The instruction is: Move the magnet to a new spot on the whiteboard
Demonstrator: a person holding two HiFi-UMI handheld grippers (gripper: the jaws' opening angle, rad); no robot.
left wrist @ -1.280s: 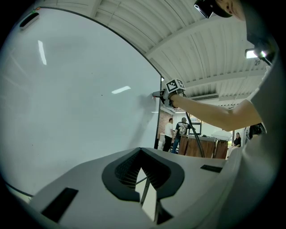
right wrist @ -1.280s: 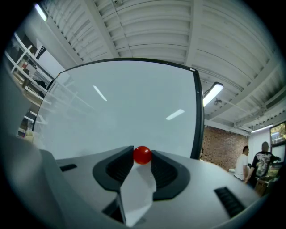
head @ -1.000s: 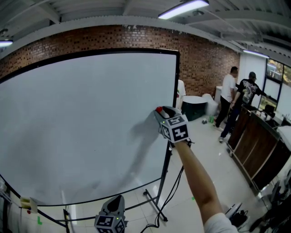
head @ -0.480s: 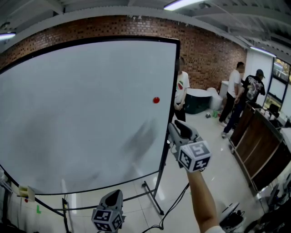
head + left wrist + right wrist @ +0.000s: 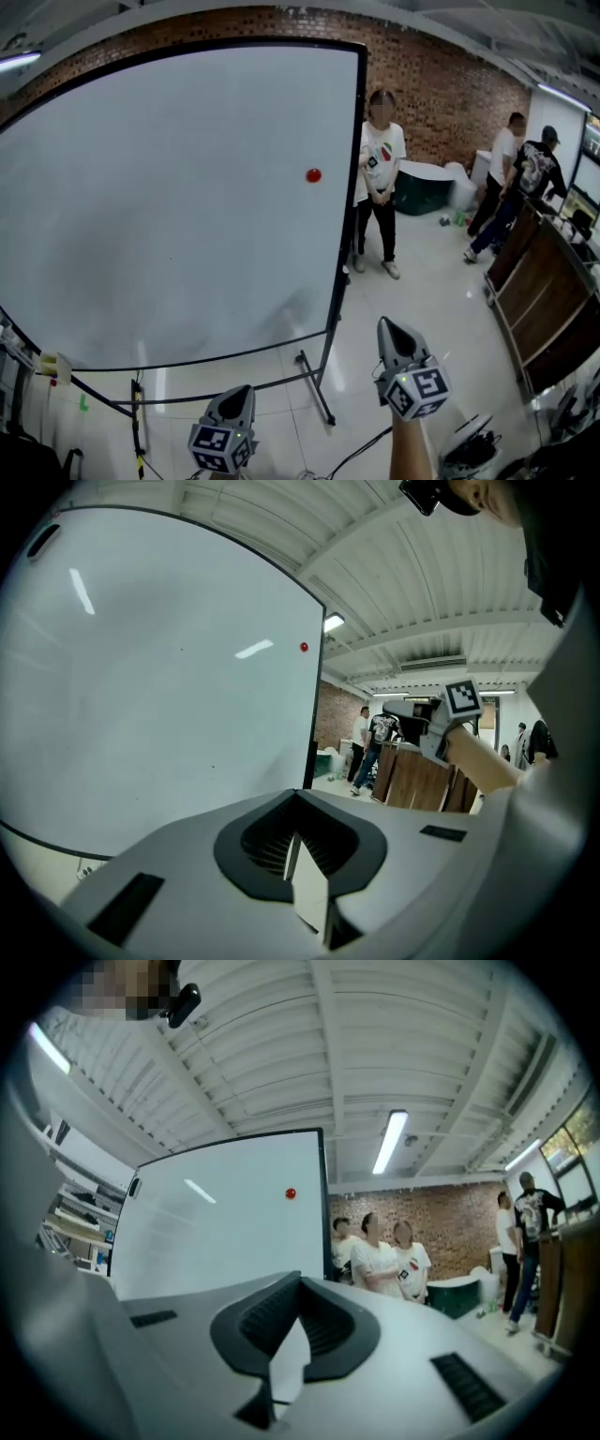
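**Red magnet up high on whiteboard, both grippers low & empty**

Nearest: left gripper is low down, jaws shut w/ nothing in them. Right gripper is a bit higher. Its jaws have just been closing & are now shut tight, nothing btwn them. Both are well apart from the whiteboard.

The magnet sits high on the right side, near the black frame. Prob light, hard & smooth, so it could slip. It sticks, so it needs a small tug. Best to pinch its round sides, not the flat face.

Room: lots of bare white to the left & below the magnet, little to its right. Watch the stand legs by the floor. Further off, a person stands just past the right edge, w/ others by the counter
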